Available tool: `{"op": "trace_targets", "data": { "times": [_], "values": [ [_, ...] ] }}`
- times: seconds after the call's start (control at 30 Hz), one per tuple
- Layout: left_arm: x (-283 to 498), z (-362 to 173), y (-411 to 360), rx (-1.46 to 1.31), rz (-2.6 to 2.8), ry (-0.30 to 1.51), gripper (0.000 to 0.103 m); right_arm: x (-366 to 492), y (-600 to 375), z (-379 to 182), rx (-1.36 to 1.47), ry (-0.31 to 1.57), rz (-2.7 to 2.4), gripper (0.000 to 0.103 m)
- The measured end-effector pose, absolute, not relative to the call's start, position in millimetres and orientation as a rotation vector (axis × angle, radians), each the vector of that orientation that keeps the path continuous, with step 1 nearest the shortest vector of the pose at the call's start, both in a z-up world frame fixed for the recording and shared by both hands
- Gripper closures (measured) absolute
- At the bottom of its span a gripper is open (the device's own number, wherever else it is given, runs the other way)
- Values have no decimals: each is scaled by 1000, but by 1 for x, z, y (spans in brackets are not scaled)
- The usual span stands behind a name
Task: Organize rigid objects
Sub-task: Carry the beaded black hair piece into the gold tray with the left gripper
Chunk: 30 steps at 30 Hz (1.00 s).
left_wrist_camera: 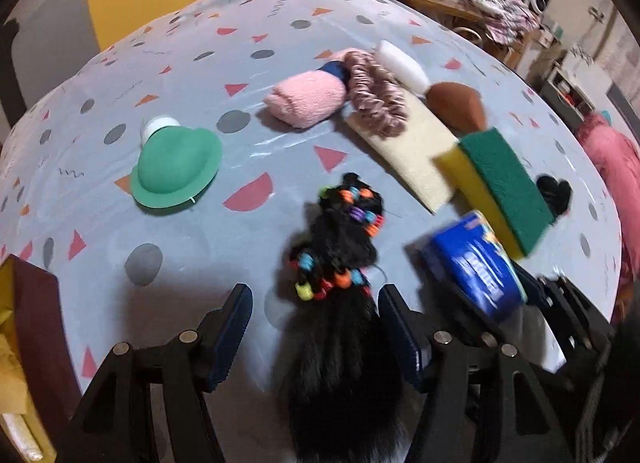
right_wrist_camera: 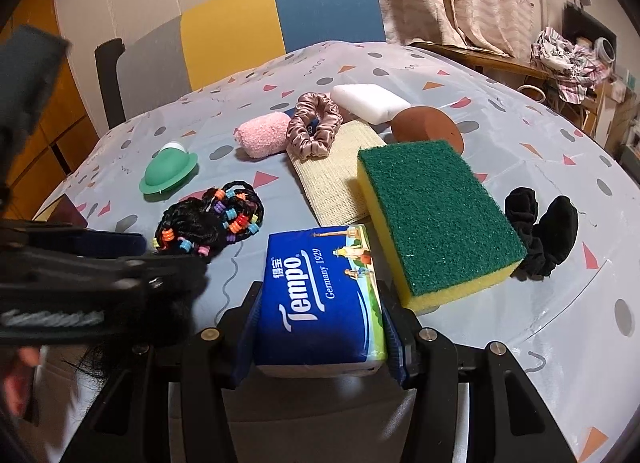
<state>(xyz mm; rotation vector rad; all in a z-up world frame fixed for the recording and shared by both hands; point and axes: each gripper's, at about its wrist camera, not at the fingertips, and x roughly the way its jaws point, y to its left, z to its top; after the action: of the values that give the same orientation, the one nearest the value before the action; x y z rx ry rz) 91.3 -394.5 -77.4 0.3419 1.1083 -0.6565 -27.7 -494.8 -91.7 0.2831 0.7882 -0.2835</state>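
Blue tissue pack [right_wrist_camera: 320,299] sits clamped between the fingers of the right hand-held gripper [right_wrist_camera: 320,327], just above the patterned surface [right_wrist_camera: 520,135]. The left hand-held gripper [left_wrist_camera: 316,327] stands open around black hair with coloured beads [left_wrist_camera: 340,247]. Just beyond the pack lies a green-topped yellow sponge [right_wrist_camera: 436,215].

Dim warm indoor light, soft shadows, fisheye bending at dark edges, motion blur on the tissue pack [left_wrist_camera: 474,263].

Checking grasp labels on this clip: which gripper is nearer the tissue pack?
Right. The right gripper is shut on the tissue pack, a finger on each side. The left gripper is open beside it, around the black hairpiece.
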Motion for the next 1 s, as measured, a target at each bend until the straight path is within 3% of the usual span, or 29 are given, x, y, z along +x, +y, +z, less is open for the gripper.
{"op": "trace_targets", "data": {
  "times": [0.17, 0.4, 1.0],
  "values": [
    [100, -85, -384, 203, -679, 1082, 40, -29, -497, -92, 298, 779, -280, 50],
    [92, -88, -386, 293, -660, 997, 69, -29, -497, -93, 296, 777, -282, 50],
    [46, -69, -299, 5, -674, 1021, 73, -24, -490, -94, 230, 800, -316, 50]
  ]
}}
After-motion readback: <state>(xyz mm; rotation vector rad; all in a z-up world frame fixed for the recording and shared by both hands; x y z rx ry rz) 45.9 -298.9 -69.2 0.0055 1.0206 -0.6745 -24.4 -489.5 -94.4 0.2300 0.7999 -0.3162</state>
